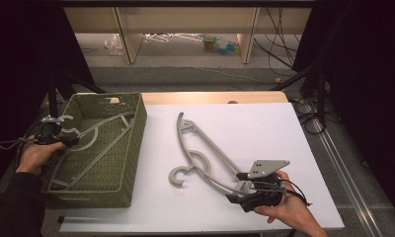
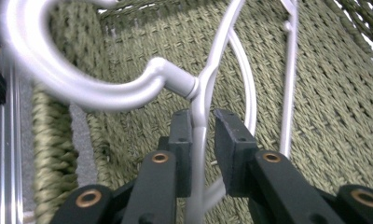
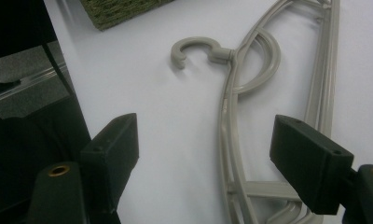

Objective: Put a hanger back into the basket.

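A pale grey hanger lies slanted inside the green woven basket, its hook up at the basket's left rim. My left gripper reaches over that rim. In the left gripper view its jaws stand narrowly open around the hanger's thin bar just below the hook; one pad touches the bar, the other stands a little off. A second, beige-grey hanger lies flat on the white table. My right gripper is wide open at its near end, jaws straddling one arm of that hanger.
The basket takes up the table's left side, its corner also visible from the right gripper. The white tabletop extends right and back. Beyond the table are shelf legs, cables and clutter on the floor.
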{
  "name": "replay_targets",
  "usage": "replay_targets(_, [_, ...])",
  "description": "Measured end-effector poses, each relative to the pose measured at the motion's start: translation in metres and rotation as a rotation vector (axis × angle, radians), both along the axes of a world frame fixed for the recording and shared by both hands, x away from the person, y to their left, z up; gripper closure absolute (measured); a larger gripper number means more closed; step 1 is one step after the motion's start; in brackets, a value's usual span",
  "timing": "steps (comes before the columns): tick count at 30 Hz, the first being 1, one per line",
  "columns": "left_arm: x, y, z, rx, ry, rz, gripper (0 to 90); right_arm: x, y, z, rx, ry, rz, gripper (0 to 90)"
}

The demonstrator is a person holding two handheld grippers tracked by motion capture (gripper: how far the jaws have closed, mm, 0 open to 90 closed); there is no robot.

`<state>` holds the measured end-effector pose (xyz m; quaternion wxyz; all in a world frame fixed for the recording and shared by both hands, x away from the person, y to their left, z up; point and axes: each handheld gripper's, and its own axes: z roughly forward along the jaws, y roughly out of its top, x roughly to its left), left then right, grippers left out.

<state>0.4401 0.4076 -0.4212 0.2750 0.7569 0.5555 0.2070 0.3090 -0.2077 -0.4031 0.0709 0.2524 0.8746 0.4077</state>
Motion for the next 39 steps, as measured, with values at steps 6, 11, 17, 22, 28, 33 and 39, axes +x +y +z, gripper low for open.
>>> replay_targets(6, [-0.009,-0.004,0.013,0.011,-0.034,0.014,65.0,0.0,0.0,-0.001,-0.002,0.009,-0.002,24.5])
replay_targets(11, [-0.028,-0.016,0.033,-0.024,-0.118,0.002,49.1,0.001,0.001,-0.003,0.008,0.0,-0.017,24.3])
replay_targets(17, [-0.057,-0.052,0.05,-0.141,-0.258,-0.043,39.3,0.003,0.001,-0.005,0.024,-0.015,-0.052,24.0])
replay_targets(22, [-0.077,-0.088,0.056,-0.221,-0.31,-0.121,33.3,0.005,0.0,-0.008,0.043,-0.024,-0.071,23.8])
replay_targets(28, [-0.101,-0.142,0.054,-0.295,-0.329,-0.27,26.2,0.007,0.001,-0.013,0.055,-0.032,-0.084,23.6])
replay_targets(33, [-0.118,-0.183,0.043,-0.345,-0.331,-0.37,19.7,0.009,0.0,-0.017,0.068,-0.037,-0.106,22.9])
replay_targets(39, [-0.138,-0.22,0.023,-0.356,-0.325,-0.481,17.5,0.009,-0.001,-0.021,0.083,-0.032,-0.117,22.0])
